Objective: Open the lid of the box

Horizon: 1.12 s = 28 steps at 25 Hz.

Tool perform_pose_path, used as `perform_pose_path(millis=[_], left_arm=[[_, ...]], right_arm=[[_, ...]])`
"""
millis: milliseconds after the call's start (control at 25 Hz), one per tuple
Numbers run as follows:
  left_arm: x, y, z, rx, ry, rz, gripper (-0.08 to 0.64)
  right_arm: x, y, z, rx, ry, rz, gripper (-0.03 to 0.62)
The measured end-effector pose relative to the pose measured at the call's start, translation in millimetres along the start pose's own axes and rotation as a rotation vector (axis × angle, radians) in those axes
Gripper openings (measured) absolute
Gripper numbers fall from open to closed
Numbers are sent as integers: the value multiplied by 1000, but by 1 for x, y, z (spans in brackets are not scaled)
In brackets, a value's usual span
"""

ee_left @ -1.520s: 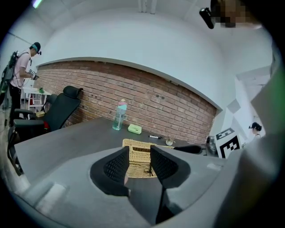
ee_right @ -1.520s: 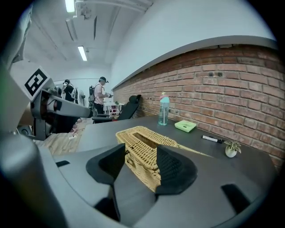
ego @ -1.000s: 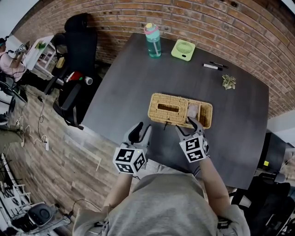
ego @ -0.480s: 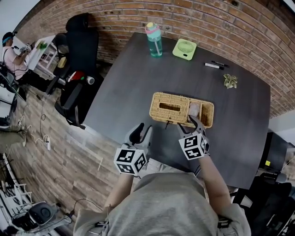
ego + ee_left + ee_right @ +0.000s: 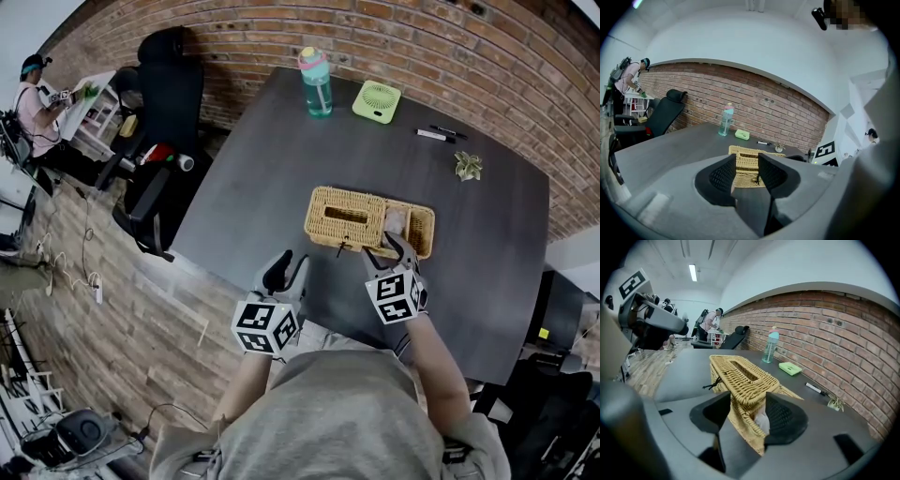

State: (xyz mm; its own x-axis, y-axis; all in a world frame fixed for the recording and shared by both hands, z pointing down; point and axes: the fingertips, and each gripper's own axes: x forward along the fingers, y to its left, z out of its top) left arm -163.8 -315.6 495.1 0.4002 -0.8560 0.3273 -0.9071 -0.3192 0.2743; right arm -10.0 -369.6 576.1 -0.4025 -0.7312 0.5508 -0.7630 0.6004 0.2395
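Observation:
A woven wicker box (image 5: 413, 232) lies in the middle of the dark table (image 5: 272, 178). Its slotted lid (image 5: 346, 217) sits to the left and leaves the right end uncovered, where white tissue (image 5: 394, 222) shows. My right gripper (image 5: 384, 251) is at the box's front edge. In the right gripper view the jaws of this gripper (image 5: 747, 411) are shut on the raised near corner of the lid (image 5: 740, 376), with tissue (image 5: 761, 420) under it. My left gripper (image 5: 287, 264) hangs open and empty over the table's near edge, left of the box (image 5: 746, 164).
At the far side of the table stand a teal bottle (image 5: 315, 82) and a green fan (image 5: 376, 100). A pen (image 5: 433, 136) and a small folded paper thing (image 5: 466, 166) lie at the far right. A black office chair (image 5: 164, 103) stands left of the table.
Both grippers and the box are almost where they were. A person in the far left background has moved.

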Motion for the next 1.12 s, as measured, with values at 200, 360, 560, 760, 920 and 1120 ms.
perform_pose_path(millis=[200, 360, 560, 760, 920, 1120], left_arm=[[-3, -2, -2, 2, 2, -4, 150], [-6, -1, -1, 2, -2, 0, 150], [-9, 0, 1, 3, -11, 3, 150], [-11, 0, 1, 3, -13, 3, 150], [-12, -1, 1, 4, -15, -1, 150], [-9, -3, 2, 4, -12, 0, 150]], right_arm=[[-5, -4, 13, -30, -25, 3, 228], [-12, -8, 25, -54, -50, -8, 204], [-18, -16, 42, -88, -84, -14, 190], [-20, -23, 56, -113, -102, -2, 173], [-21, -28, 69, -126, -122, 1, 151], [-18, -40, 79, -123, -140, -2, 133]])
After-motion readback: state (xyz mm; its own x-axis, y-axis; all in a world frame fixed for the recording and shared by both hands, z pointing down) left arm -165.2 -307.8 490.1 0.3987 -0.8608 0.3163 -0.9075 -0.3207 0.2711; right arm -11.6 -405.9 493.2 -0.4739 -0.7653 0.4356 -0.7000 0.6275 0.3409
